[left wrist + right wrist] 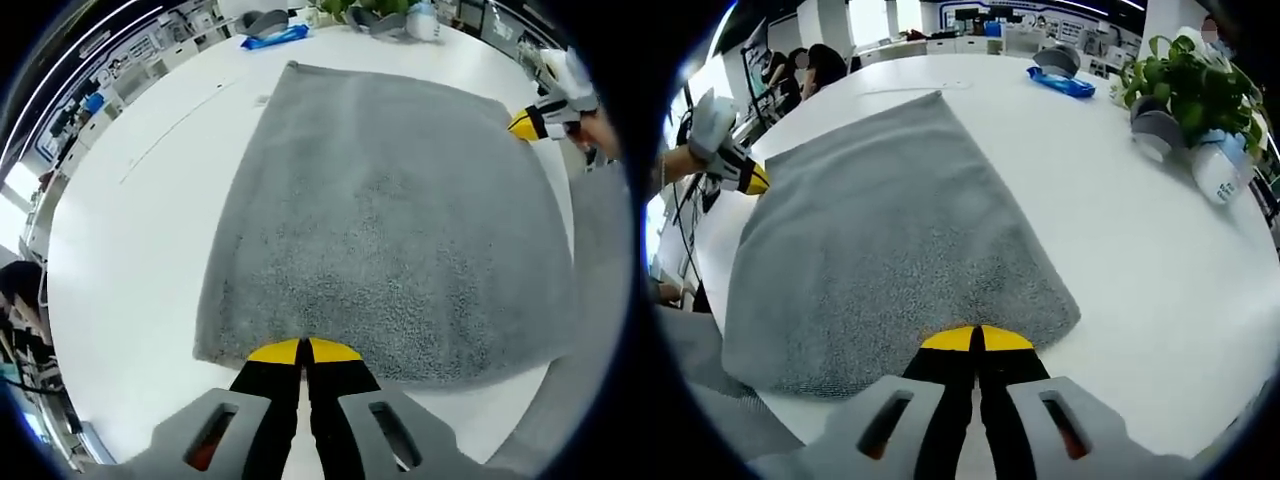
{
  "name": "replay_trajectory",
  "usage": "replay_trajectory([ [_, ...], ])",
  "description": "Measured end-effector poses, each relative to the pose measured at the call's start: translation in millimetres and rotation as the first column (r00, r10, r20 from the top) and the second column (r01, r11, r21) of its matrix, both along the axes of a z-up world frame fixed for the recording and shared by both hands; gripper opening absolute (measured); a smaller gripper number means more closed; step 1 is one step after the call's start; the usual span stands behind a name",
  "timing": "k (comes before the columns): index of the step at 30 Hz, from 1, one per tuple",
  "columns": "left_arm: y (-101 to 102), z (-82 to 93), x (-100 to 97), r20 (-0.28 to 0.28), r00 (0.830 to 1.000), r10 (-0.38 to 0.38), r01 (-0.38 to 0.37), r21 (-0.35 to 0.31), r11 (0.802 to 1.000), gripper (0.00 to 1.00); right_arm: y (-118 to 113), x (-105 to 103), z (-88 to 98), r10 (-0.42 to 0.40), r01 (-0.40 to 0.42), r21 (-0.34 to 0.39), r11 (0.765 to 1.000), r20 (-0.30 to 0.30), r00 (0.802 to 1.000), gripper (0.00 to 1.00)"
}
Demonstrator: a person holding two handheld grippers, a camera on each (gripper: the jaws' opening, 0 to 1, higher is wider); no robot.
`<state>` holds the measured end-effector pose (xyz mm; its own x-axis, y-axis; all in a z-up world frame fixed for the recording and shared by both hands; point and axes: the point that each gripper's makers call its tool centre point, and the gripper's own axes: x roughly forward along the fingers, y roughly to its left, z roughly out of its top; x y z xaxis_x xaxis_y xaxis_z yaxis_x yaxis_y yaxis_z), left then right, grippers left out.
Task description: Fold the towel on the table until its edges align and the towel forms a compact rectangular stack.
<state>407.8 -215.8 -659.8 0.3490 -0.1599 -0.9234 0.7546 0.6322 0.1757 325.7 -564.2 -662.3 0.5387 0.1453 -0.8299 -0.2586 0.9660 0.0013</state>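
Observation:
A grey towel (pixel 390 220) lies spread flat on the white table (pixel 140 240). My left gripper (pixel 303 350) sits at the middle of one short edge, its yellow-tipped jaws pressed together on the hem. In the right gripper view the same towel (pixel 880 240) stretches away, and my right gripper (pixel 977 338) is shut on the opposite edge's hem. Each gripper shows in the other's view: the right gripper (pixel 535 122) at the towel's far edge, the left gripper (pixel 740 172) at a far corner, held by a gloved hand.
A blue packet (pixel 1060 82), a grey bowl-like object (pixel 1155 130), a potted plant (pixel 1190 85) and a white bottle (pixel 1218 165) stand along one side of the table. People sit beyond the table (pixel 825 65). Bare white tabletop (pixel 1140 260) lies beside the towel.

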Motion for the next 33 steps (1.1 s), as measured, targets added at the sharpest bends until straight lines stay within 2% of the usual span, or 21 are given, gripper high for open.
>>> replay_trajectory([
  [3, -2, -0.2, 5.8, 0.015, 0.999, -0.031, 0.03, 0.017, 0.999, 0.02, 1, -2, -0.2, 0.016, -0.016, -0.01, 1.0, 0.001, 1.0, 0.0],
  [12, -4, 0.6, 17.0, 0.017, 0.998, -0.055, 0.054, 0.042, 0.998, 0.02, 2, -5, -0.3, 0.057, -0.057, -0.039, 0.998, -0.009, 0.998, 0.0],
  [19, -3, 0.3, 22.5, 0.002, 0.998, -0.06, 0.06, 0.027, 0.998, 0.02, 4, -9, -0.4, 0.086, -0.087, -0.058, 0.995, -0.023, 0.996, 0.0],
  [33, -10, 0.3, 44.8, 0.031, 0.994, -0.105, 0.104, 0.049, 0.993, 0.02, 9, -20, -0.5, 0.125, -0.129, -0.09, 0.988, -0.045, 0.991, 0.0],
])
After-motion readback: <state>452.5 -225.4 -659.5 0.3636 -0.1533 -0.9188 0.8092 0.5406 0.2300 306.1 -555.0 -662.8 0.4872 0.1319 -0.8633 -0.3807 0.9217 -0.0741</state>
